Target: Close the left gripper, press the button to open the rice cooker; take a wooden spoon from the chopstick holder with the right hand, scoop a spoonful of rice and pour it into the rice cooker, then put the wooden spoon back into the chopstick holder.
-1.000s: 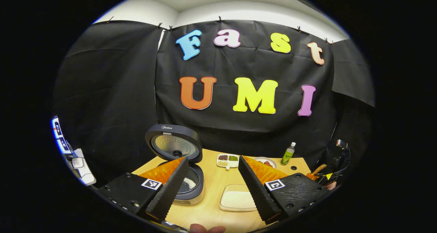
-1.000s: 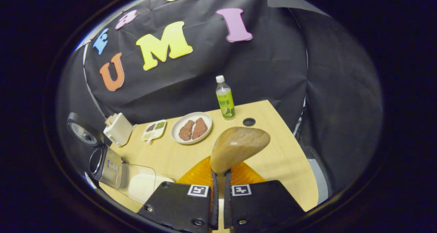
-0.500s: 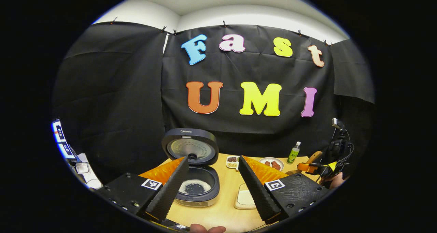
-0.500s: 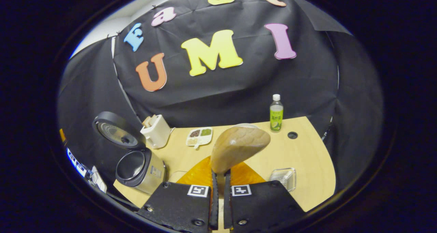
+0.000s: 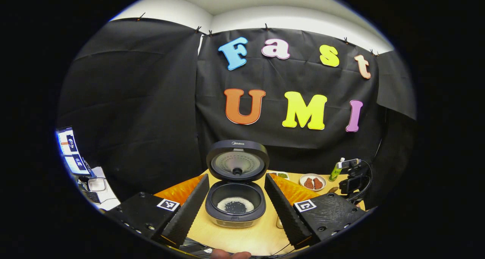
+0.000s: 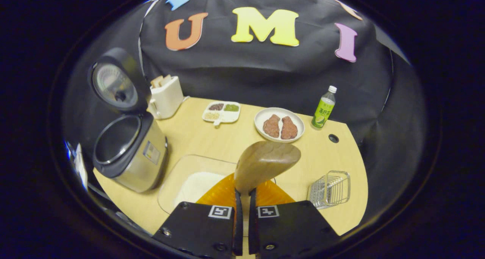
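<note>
On the pale wooden table (image 6: 212, 137), the dark-lidded silver rice cooker (image 6: 127, 153) stands open with its lid upright and some rice in its pot, now centred in the left gripper view where half a second ago it sat off to the side. The clear shallow tray of white rice (image 6: 193, 181) has come in just below the right gripper (image 6: 242, 198), whose fingers are clamped together on the handle of the brown wooden spoon (image 6: 265, 162), its bowl empty. The left gripper (image 5: 235, 198) hangs spread apart, facing the cooker. Scooping looks like the next step; the wire chopstick holder (image 6: 330, 189) waits at the right.
</note>
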`<action>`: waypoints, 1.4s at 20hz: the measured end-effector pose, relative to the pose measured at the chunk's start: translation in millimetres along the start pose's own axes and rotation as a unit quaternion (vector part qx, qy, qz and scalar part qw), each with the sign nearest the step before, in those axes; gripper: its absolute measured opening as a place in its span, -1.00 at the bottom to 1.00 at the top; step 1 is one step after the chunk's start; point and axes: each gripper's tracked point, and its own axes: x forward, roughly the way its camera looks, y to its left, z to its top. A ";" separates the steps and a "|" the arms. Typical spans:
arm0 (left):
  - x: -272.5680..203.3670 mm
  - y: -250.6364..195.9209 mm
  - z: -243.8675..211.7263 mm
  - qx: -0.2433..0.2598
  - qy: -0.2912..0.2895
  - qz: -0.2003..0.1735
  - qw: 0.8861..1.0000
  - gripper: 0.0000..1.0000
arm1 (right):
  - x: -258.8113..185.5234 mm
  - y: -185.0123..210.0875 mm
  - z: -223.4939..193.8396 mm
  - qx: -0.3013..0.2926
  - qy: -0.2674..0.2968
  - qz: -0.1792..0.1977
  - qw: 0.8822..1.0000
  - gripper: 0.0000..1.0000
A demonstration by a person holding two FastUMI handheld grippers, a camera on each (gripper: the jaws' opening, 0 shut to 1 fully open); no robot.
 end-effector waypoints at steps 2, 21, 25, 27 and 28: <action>0.8 11.8 -1.8 0.001 0.006 0.003 1.000 0.89 | 8.3 4.0 -10.7 -0.040 0.007 -0.027 0.999 -0.78; 7.8 40.8 -16.9 -0.007 0.047 0.014 0.999 0.89 | 24.5 66.6 -14.2 0.260 0.041 0.096 0.960 -0.77; 7.6 30.2 -15.5 -0.011 0.047 0.005 0.999 0.89 | 25.4 57.2 -14.8 0.349 0.049 0.136 0.926 -0.78; 7.6 26.3 -16.6 -0.011 0.051 0.003 0.999 0.89 | 27.0 46.8 -18.6 0.386 0.049 0.149 0.909 -0.77; 6.9 24.2 -18.0 -0.011 0.053 0.002 0.999 0.89 | 28.6 38.8 -21.8 0.399 0.048 0.150 0.903 -0.77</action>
